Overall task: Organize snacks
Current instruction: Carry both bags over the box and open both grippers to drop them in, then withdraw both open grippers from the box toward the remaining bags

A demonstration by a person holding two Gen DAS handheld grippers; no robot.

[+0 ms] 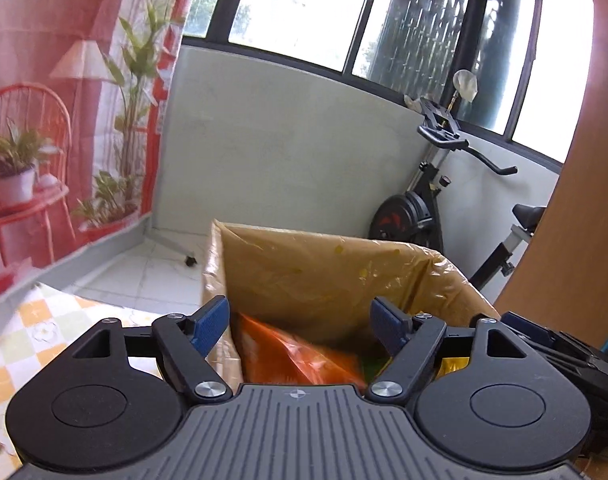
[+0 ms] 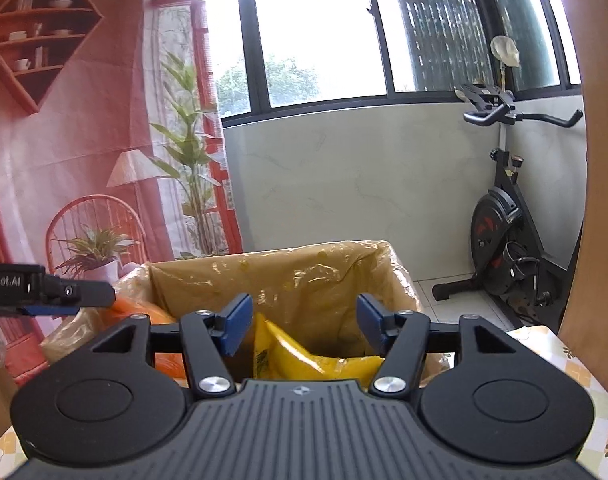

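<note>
Both grippers — left [image 1: 300, 322] and right [image 2: 304, 322] — hover with jaws apart, grasping nothing, above the plastic-lined box [image 2: 296, 276]. Inside lie an orange packet [image 1: 300, 354] and a yellow packet [image 2: 304, 354].

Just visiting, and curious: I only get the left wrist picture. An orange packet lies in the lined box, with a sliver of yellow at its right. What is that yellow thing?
Observer: The right wrist view shows it whole: a yellow packet lying in the box beside the orange packet.
Visitor: Is the other claw holding it?
Observer: No. The right claw stands open over it, with nothing between its pads.
Visitor: And the claw I look along?
Observer: Seen from the side, the left claw reaches in over the orange packet, and its body reads "Robot.AI".
</note>
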